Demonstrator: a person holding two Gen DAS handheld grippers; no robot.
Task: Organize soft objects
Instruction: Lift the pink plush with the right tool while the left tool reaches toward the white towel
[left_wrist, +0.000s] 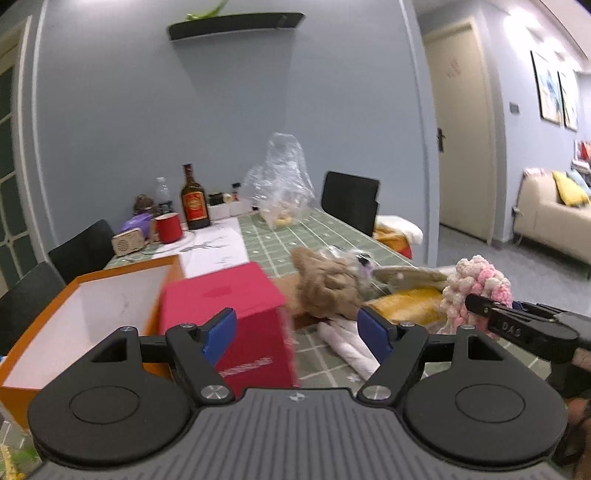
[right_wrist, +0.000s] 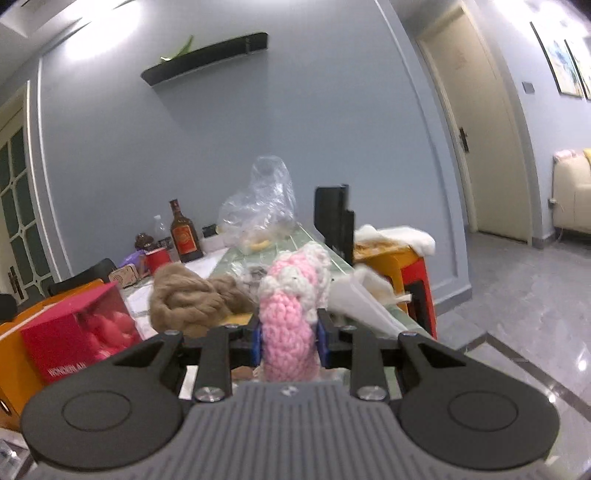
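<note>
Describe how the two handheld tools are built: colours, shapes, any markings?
Both match: the left tool and right tool have ribbed grey bodies, black linkage arms with silver screws, round black discs and blue finger pads. From the left view, the right tool's finger bears small white lettering, unreadable.

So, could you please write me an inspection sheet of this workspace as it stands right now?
Surface: table with green checked cloth, crowded near the front.
Job's things: pink-and-white crochet piece; tan yarn bundle; yellow cloth; open orange box, white inside; red box beside it.
Clutter: brown bottle, red mug, clear plastic bag, white rolled bags.
Grippers: left tongs open, nothing between them; right tongs shut on the crochet piece.
Cables: nothing seen.
Surroundings: black chairs, wall shelf, door, sofa.
</note>
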